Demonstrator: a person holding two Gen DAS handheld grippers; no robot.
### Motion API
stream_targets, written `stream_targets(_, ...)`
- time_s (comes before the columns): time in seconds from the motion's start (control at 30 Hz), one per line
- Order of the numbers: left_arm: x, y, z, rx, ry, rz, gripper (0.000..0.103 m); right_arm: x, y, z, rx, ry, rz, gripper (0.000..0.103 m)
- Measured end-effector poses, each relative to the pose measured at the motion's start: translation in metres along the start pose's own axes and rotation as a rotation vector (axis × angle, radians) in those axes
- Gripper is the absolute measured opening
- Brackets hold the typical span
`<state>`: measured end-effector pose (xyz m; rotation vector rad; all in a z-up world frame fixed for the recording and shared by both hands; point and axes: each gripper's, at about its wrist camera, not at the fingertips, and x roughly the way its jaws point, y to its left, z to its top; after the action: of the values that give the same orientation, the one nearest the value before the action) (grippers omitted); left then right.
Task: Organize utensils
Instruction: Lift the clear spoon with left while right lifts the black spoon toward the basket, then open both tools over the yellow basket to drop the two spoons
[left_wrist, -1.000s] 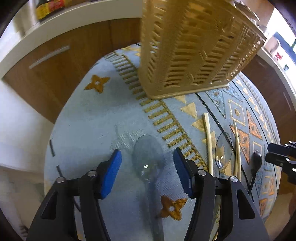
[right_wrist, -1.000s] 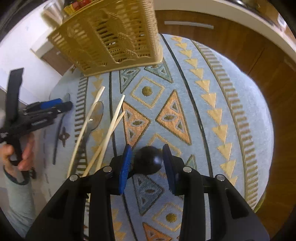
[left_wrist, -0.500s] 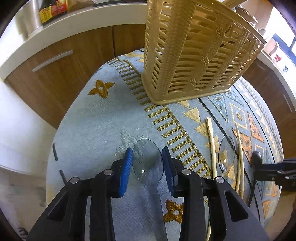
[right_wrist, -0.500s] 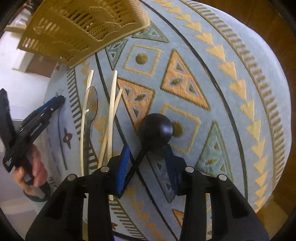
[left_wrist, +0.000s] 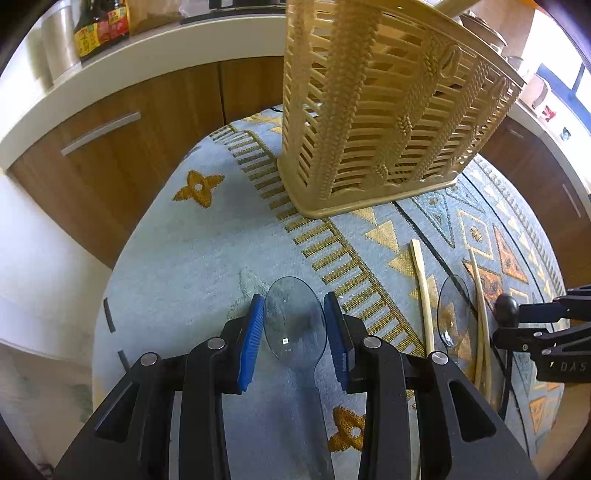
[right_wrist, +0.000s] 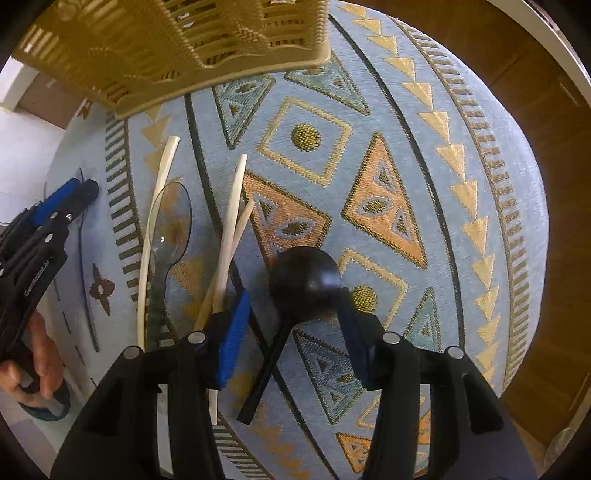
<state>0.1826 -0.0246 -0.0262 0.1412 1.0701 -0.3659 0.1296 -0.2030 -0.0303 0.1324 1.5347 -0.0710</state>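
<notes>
Two spoons sit between tool pads at once. The clear spoon (left_wrist: 294, 320) lies low in the centre of the left wrist view, bowl pointing up the frame toward the basket (left_wrist: 388, 110), handle running down under the left tool (left_wrist: 294, 330). Its blue pads press on both edges of the bowl, so the left tool is pinching it. The basket stands upright in the upper middle of that frame, straight along the spoon's long axis.

The black spoon (right_wrist: 304, 278) lies centre-low in the right wrist view, bowl up, handle slanting to the lower left. The right tool (right_wrist: 291, 334) brackets it, jaws opening; a gap shows beside the left pad, and the right side is hidden behind the bowl, so it looks loose.

Chopsticks (right_wrist: 231, 229) and a second clear spoon (right_wrist: 170, 229) lie on the patterned surface (right_wrist: 406, 147) left of the black spoon.

The right view alone shows a hand (right_wrist: 35, 365) at lower left, working the left tool. The left view alone shows bottles (left_wrist: 99, 26) at upper left.
</notes>
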Motion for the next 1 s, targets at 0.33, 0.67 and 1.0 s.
stream_targets(0.33, -0.011, -0.013, -0.005, 0.019, -0.08, -0.01, 0.031, -0.001, 0.025, 0.003, -0.069, -0.102, -0.011, 0.034)
stream_targets(0.67, -0.08, -0.019, -0.021, -0.02, -0.307, -0.103, 0.031, -0.06, -0.006, -0.077, -0.189, -0.461, 0.18, 0.034)
stream_targets(1.0, -0.165, -0.033, -0.024, -0.078, -0.591, -0.13, 0.031, -0.121, -0.03, -0.106, -0.201, -0.854, 0.3, 0.034)
